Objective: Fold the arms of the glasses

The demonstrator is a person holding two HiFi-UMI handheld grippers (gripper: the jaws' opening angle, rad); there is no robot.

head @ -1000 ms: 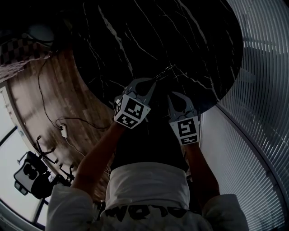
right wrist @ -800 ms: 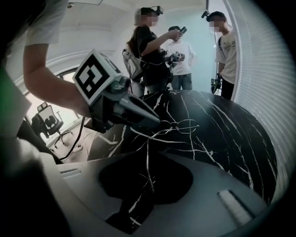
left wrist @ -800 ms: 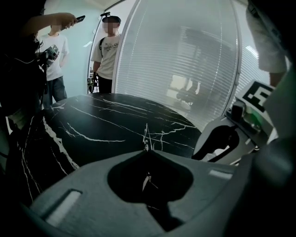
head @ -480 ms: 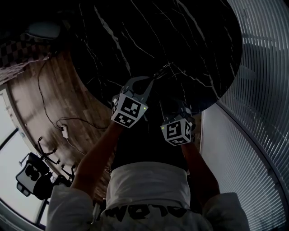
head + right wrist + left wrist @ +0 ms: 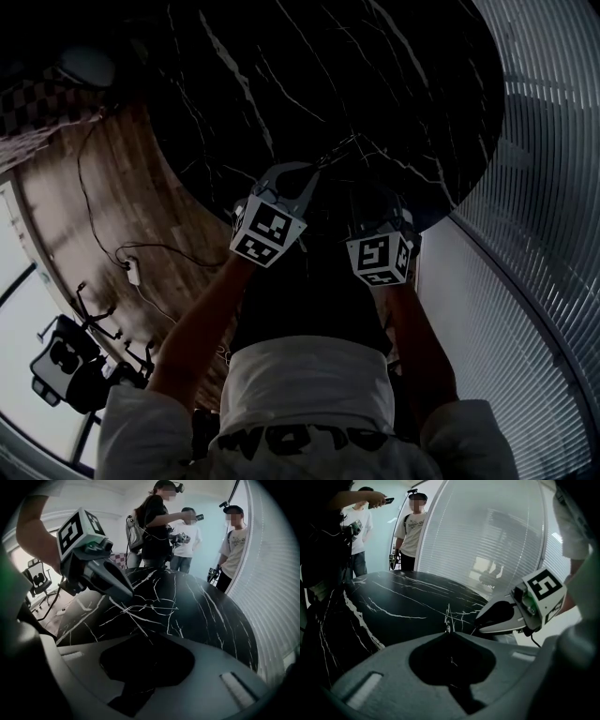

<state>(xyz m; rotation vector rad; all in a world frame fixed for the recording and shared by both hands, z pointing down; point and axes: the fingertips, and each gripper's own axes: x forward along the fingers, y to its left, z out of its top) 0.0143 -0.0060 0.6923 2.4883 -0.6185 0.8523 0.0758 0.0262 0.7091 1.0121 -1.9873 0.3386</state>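
Note:
Thin wire-framed glasses (image 5: 342, 148) lie near the front edge of a round black marble table (image 5: 394, 75). In the right gripper view the glasses (image 5: 152, 605) show both lenses, with one thin arm running back to my right gripper (image 5: 142, 633). That gripper is shut, and the arm's end seems pinched between its jaws. My left gripper (image 5: 317, 172) is shut on the other side of the frame. A short piece of wire (image 5: 447, 618) sticks up from its closed tips (image 5: 448, 631). The right gripper (image 5: 478, 623) sits close beside the left one.
Three people (image 5: 159, 527) stand at the table's far side. A wall of slatted blinds (image 5: 544, 234) runs along the right. On the wooden floor to the left lie a cable and plug (image 5: 131, 269), and an office chair (image 5: 70, 361) stands there.
The right gripper twisted and dipped half a second ago, then turned back and rose toward the glasses. The left gripper has stayed put on the frame.

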